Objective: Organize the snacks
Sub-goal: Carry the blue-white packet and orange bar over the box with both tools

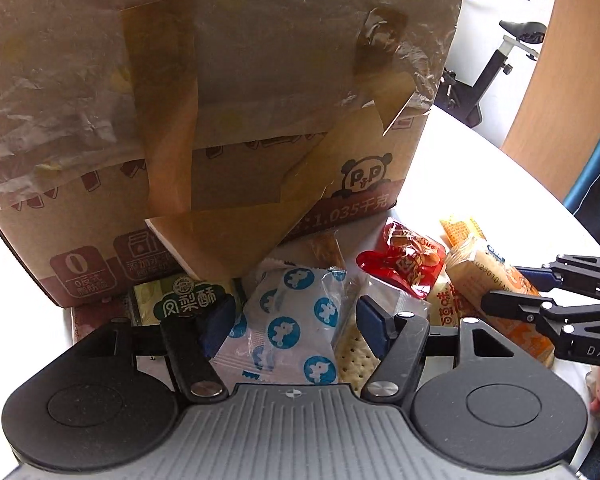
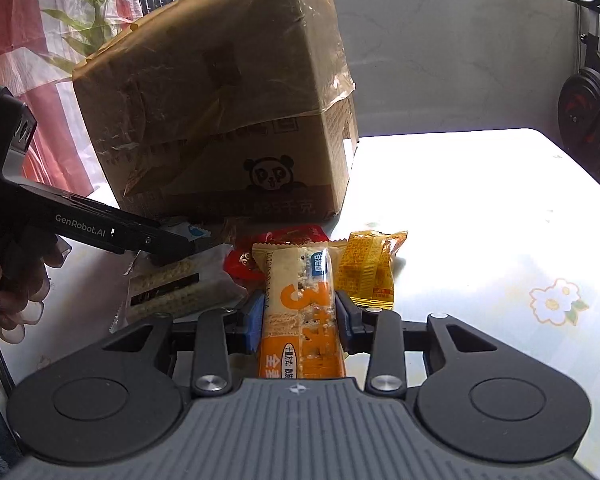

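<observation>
On the white desk [image 2: 480, 208] a taped cardboard box [image 1: 220, 92] with a panda print stands at the back, and a heap of wrapped snacks lies against its front. The left gripper [image 1: 296, 320] hangs low over the heap with its fingers [image 1: 370, 322] apart, straddling a white packet with blue dots [image 1: 288, 320]; the pads do not press on it. A green pastry packet [image 1: 180, 300] lies just beside the left finger, a red packet [image 1: 404, 264] further right. The right gripper [image 2: 300, 318] has its fingers clenched on an orange cracker bar [image 2: 300, 300], one pad on each long side. A yellow packet [image 2: 368, 268] lies just beside that bar, near the box's corner.
</observation>
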`<move>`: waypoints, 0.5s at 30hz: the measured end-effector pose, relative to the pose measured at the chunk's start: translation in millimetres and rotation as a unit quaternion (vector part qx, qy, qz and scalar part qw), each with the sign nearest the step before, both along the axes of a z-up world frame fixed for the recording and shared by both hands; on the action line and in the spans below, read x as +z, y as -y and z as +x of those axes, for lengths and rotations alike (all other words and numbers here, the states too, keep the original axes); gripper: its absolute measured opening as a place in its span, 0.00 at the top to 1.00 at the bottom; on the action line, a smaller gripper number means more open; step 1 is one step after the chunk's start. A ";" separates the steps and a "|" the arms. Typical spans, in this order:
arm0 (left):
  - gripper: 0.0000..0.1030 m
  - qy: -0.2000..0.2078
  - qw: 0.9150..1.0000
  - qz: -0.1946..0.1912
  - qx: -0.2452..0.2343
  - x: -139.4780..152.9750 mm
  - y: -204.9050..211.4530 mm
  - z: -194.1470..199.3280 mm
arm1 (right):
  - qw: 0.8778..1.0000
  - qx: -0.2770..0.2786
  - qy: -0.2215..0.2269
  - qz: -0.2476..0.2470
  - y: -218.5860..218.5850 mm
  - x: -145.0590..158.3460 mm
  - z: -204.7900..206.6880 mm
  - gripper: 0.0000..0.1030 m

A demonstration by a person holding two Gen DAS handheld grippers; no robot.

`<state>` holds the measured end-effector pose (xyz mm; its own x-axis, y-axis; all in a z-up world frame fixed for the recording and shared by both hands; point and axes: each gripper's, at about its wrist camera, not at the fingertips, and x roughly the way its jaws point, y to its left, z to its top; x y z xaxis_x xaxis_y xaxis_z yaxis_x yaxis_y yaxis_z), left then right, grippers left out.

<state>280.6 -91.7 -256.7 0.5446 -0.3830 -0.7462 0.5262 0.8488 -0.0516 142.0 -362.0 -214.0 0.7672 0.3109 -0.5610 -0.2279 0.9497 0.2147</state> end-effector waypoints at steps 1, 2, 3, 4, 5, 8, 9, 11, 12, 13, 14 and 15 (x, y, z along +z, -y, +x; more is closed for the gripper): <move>0.35 0.003 1.000 0.004 0.001 -0.5 -0.6 -1.3 | 1.000 0.000 0.000 0.000 -0.7 0.0 1.1 0.63; 0.39 0.005 1.000 0.004 0.004 -0.3 -3.1 -2.5 | 1.000 0.001 -0.001 0.000 -0.9 -0.1 2.0 0.63; 0.44 0.006 1.000 0.003 0.014 0.1 -6.5 -3.4 | 1.000 0.001 -0.001 0.000 -0.8 -0.3 2.5 0.63; 0.48 0.004 1.000 0.001 0.020 0.1 -8.8 -3.5 | 1.000 0.001 -0.002 0.001 0.1 -1.0 3.3 0.63; 0.49 0.000 1.000 -0.008 0.026 0.2 -12.3 -4.1 | 1.000 0.001 -0.003 0.002 2.3 -1.4 2.5 0.63; 0.51 -0.001 0.999 -0.021 0.037 -0.2 -18.0 -11.1 | 1.000 0.002 -0.005 0.005 4.5 -1.4 1.6 0.63; 0.52 -0.002 0.999 -0.020 0.038 0.4 -18.6 -14.9 | 1.000 0.001 -0.005 0.007 4.7 -1.4 1.1 0.63; 0.52 -0.012 0.999 -0.021 0.037 1.9 -20.0 -22.1 | 1.000 0.001 -0.005 0.009 3.9 -1.2 0.2 0.63; 0.52 -0.016 0.999 -0.019 0.038 2.7 -20.4 -26.1 | 1.000 0.001 -0.006 0.010 4.4 -1.2 0.1 0.63; 0.52 -0.019 0.999 -0.013 0.042 3.9 -20.9 -30.8 | 1.000 0.001 -0.006 0.011 4.8 -1.1 0.3 0.63; 0.52 -0.020 0.999 -0.006 0.049 4.9 -22.4 -35.3 | 1.000 0.001 -0.006 0.011 4.9 -0.9 0.3 0.63; 0.52 -0.021 0.998 0.003 0.065 5.8 -25.0 -39.8 | 1.000 0.001 -0.006 0.011 4.8 -0.8 0.0 0.63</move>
